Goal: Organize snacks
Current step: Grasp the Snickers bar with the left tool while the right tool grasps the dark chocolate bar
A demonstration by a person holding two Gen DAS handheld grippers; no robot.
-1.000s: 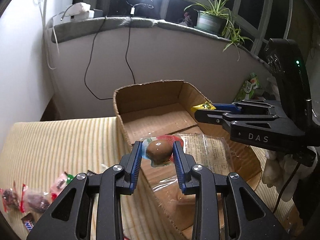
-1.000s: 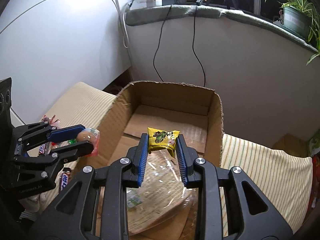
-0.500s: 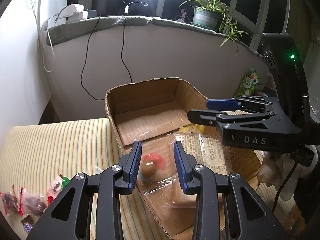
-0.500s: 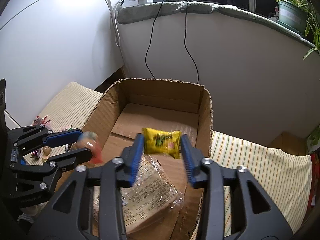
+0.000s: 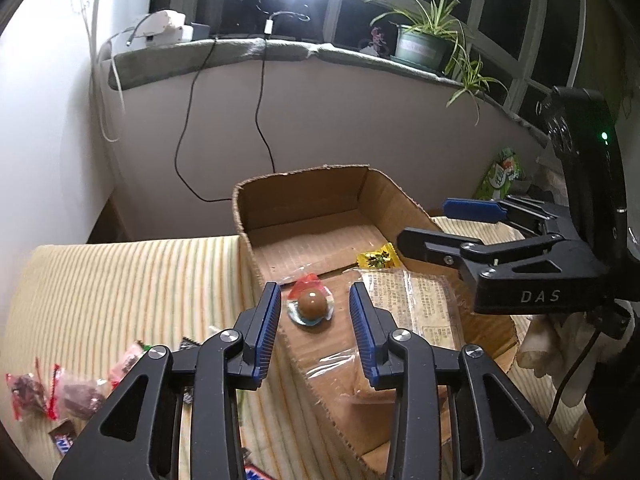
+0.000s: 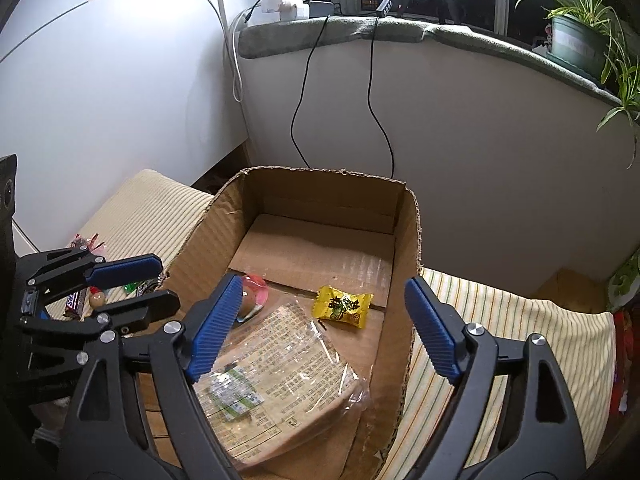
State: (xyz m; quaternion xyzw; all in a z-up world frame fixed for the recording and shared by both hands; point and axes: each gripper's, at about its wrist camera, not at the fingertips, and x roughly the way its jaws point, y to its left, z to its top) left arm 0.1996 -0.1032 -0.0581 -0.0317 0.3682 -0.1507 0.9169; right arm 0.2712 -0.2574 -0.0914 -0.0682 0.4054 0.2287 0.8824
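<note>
A cardboard box [image 6: 412,240] sits mid-frame on a striped cushion [image 6: 500,320]. In it, a wrapped egg [image 5: 312,305] lies left, a small candy packet [image 6: 343,306] right, a flat bread pack [image 6: 276,364] in front. More snacks [image 5: 60,392] lie lower left on the cushion.

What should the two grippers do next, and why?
Probably draw both back out of the cardboard box toward the loose snacks on the striped cushion. The yellow candy and the wrapped brown ball already lie on the box floor, and the jaws of the left gripper and right gripper are open and empty.
</note>
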